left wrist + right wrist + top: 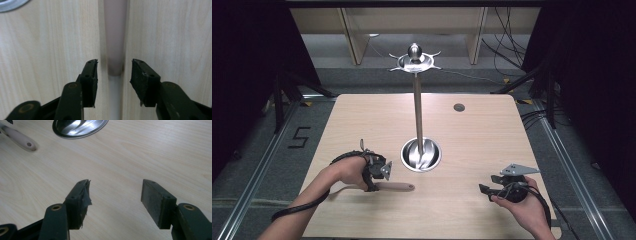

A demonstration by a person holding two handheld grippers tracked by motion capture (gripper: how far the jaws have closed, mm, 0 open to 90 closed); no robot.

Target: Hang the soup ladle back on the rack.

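Lab: black curtains [242, 75], loose floor cables [507, 55]

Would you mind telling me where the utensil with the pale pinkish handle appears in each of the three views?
High view: the utensil handle lies on the table, jutting right from under the left gripper.
Left gripper view: the handle runs up the middle, between the open jaws, untouched.
Right gripper view: its end, with a hanging hole, sits top left.
Shared landmark: the round steel base.
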